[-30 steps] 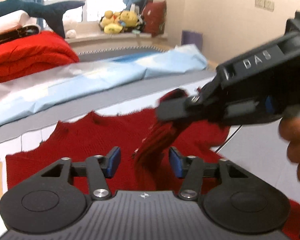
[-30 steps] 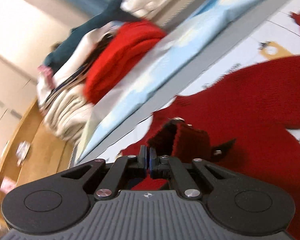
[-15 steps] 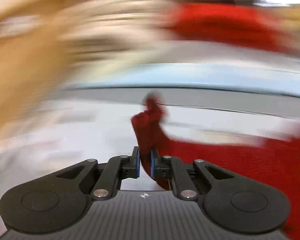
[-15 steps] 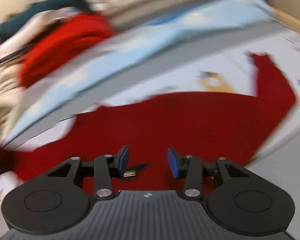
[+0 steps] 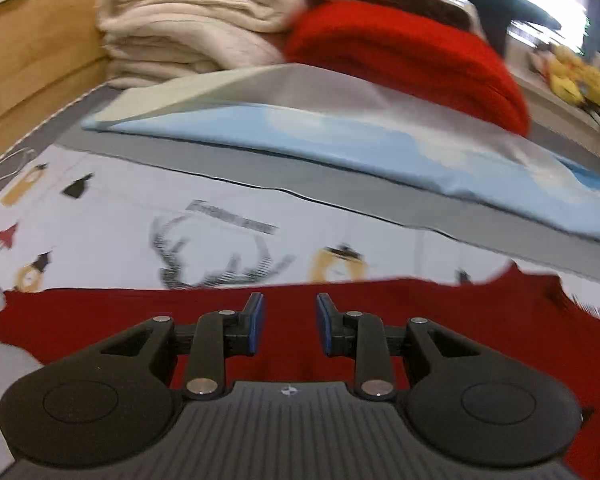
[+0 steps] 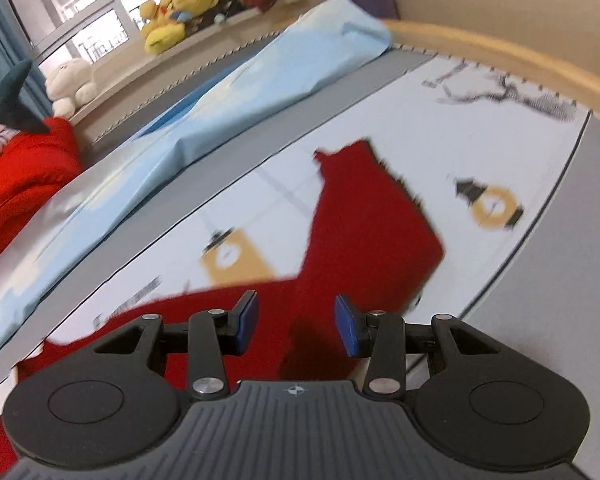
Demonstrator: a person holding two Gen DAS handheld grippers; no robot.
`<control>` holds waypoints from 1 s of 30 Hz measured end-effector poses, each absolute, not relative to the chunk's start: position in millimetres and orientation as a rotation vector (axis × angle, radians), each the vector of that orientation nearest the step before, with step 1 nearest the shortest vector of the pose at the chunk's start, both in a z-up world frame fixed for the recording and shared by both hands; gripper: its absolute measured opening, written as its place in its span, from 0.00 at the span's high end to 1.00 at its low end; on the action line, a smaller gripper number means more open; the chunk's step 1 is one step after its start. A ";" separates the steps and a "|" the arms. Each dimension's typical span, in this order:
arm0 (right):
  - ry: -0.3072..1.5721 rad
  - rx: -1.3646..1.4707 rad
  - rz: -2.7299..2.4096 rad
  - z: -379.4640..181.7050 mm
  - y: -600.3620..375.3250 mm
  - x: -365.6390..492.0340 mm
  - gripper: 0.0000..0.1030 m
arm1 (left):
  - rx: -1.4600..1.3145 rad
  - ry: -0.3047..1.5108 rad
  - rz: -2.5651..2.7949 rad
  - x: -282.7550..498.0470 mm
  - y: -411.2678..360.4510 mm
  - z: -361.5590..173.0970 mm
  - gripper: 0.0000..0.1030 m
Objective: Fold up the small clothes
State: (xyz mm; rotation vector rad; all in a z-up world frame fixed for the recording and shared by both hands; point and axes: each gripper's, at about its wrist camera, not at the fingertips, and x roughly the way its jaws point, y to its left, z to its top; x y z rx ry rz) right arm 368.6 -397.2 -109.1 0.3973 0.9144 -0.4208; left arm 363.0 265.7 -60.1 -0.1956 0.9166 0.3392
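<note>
Both my claws are spread wide right now, nothing pinched in either one. My left gripper (image 5: 287, 322) sits low over the red sweater (image 5: 480, 320), blue pads apart with only red knit showing in the gap. Whether the pads actually touch the fabric, I can't tell. Same deal with my right gripper (image 6: 296, 322): jaws apart, hanging over the sweater's body right where a sleeve (image 6: 368, 216) branches off.

The sweater is lying flat on the printed sheet (image 5: 140, 236), the white one with little lantern and antler drawings on it. From the left camera, one sleeve (image 5: 60, 316) runs out flat toward the left side of the sheet, and its end stops before the sheet's edge. From the right camera, the other sleeve stretches away from me across the sheet, cuff end pointing toward the far side.

Beyond the sheet, past a gray strip of mattress, there's a light blue cloth (image 5: 340, 148) laid out long. Past that, a folded red blanket (image 5: 412, 56) is stacked next to some folded cream blankets (image 5: 188, 28). On the windowsill further back sit yellow plush toys (image 6: 172, 12) and a white plush (image 6: 70, 82).

The edges of both views are kind of smeared.
</note>
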 end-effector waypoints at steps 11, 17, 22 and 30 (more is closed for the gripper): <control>1.034 0.206 -0.411 -181.0 -424.4 455.4 0.48 | -0.150 0.964 0.308 366.8 242.7 -76.8 0.70; 1.002 0.055 -0.456 -191.6 -424.9 473.7 0.90 | -0.116 0.976 0.316 370.0 245.5 -81.8 0.70; 0.667 0.216 -0.491 -149.2 -448.7 439.7 0.91 | -0.127 0.968 0.313 370.9 249.6 -77.6 0.70; 0.538 0.599 -0.890 -139.2 -513.3 313.0 0.84 | -0.182 0.956 0.311 365.0 256.7 -66.5 0.70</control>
